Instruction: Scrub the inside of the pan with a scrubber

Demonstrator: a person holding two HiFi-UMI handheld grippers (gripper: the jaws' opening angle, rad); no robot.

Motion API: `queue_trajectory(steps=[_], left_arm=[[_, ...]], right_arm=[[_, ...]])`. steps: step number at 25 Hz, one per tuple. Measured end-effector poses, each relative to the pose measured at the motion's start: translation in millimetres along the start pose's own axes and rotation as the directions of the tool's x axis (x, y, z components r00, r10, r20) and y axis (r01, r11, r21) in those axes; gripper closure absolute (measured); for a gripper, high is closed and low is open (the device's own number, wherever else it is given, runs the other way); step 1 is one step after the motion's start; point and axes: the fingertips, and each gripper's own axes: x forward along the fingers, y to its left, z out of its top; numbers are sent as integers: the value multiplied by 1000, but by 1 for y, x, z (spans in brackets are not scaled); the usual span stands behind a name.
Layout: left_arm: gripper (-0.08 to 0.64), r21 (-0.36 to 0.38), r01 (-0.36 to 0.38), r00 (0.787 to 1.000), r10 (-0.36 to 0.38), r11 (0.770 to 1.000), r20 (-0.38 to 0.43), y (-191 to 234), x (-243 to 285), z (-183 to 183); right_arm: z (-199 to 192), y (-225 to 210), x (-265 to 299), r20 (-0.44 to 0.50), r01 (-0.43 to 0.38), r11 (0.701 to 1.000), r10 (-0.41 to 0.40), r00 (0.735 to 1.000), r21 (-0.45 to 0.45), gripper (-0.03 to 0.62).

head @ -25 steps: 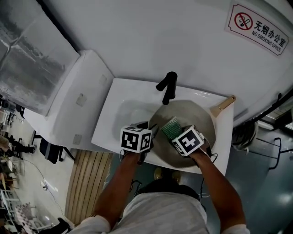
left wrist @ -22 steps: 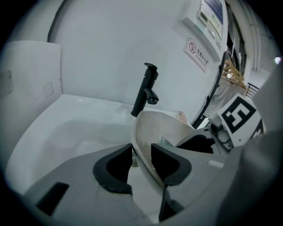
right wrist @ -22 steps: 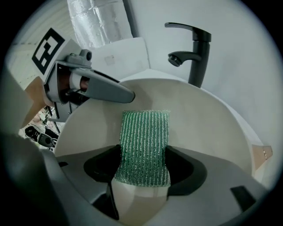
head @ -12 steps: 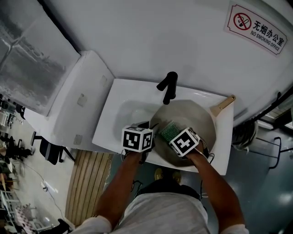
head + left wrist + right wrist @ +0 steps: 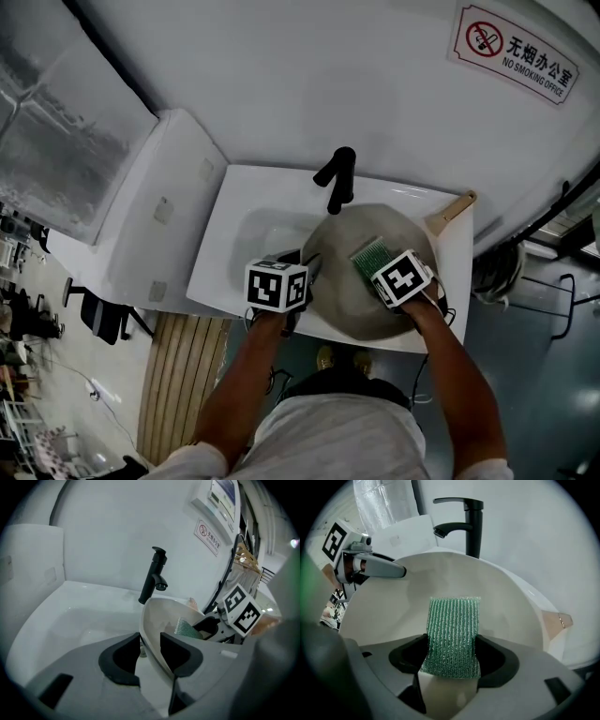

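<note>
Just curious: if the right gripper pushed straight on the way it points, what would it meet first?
Probably the inner wall of the pan: the green scrubber held in the right gripper sticks out ahead and would press there first.

One pan (image 5: 342, 281), one green scrubber (image 5: 371, 256), one black faucet (image 5: 339, 178), one white sink (image 5: 214, 272), one no-smoking sign (image 5: 514, 52). Two grippers: left gripper (image 5: 150, 640), right gripper (image 5: 452, 645). Possibly one wall panel (image 5: 222, 498), indistinct.

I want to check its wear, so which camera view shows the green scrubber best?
The right gripper view: the scrubber fills the centre, ribs sharp, clamped in the right gripper over the pan. The head view shows a small green patch; the left gripper view, only a corner inside the pan.
</note>
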Motion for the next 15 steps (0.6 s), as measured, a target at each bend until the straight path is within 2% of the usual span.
queue_trajectory(steps=[7, 15], left_arm=[[416, 7, 2, 1000, -2, 1000, -4, 0, 1, 0], [414, 3, 7, 1000, -7, 1000, -2, -1, 1, 0]], right_arm=[[-1, -7, -19, 30, 20, 1000, -20, 999, 3, 288], [14, 56, -34, 69, -70, 992, 77, 995, -101, 288]])
